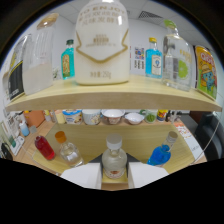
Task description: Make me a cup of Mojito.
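Mojito ingredients stand all around the hand-held gripper point(114, 176), whose two pale fingers are spread apart with a squat white ceramic-looking bottle with a grey cap point(114, 160) standing between them on the light wooden counter point(90, 134) (whether the fingers touch its sides I cannot tell). Just left of the fingers sits a clear glass bottle with an orange stopper point(67, 149), and further left a bottle of red liquid point(44, 147). To the right, a bottle of bright blue liquid point(161, 152) leans near the counter's edge. Beyond them, a row of small bowls and cups point(113, 116) lines the back of the counter. Above it, a wooden shelf point(115, 95) carries a large white plastic jug with printed lettering point(101, 42), a small turquoise bottle point(67, 60) to its left, and a blue bottle point(154, 59) and clear glass bottle point(178, 62) to its right.
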The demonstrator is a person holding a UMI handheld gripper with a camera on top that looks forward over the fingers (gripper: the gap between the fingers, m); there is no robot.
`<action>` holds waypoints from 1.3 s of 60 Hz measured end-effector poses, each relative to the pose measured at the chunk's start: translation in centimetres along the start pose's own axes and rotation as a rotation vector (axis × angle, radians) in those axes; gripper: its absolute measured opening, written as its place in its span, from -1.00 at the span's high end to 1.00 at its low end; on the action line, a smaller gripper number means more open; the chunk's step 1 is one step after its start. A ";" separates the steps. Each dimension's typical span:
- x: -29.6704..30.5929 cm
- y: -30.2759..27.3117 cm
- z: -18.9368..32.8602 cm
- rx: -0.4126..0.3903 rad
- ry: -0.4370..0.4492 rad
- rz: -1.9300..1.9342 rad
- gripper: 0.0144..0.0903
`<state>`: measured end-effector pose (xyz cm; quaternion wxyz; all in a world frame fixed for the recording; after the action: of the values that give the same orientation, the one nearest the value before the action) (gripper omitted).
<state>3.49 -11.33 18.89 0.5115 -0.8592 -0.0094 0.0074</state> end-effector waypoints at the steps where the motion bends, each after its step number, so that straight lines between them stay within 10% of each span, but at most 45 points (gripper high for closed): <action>1: 0.0 -0.1 -0.3 0.007 0.001 -0.003 0.45; 36: 8.5 6.1 -9.1 -0.002 0.142 0.011 0.46; 78: 9.1 3.0 -7.0 -0.029 0.502 -1.826 0.46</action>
<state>12.80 -18.68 19.52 0.2958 -0.5027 -0.5677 -0.5810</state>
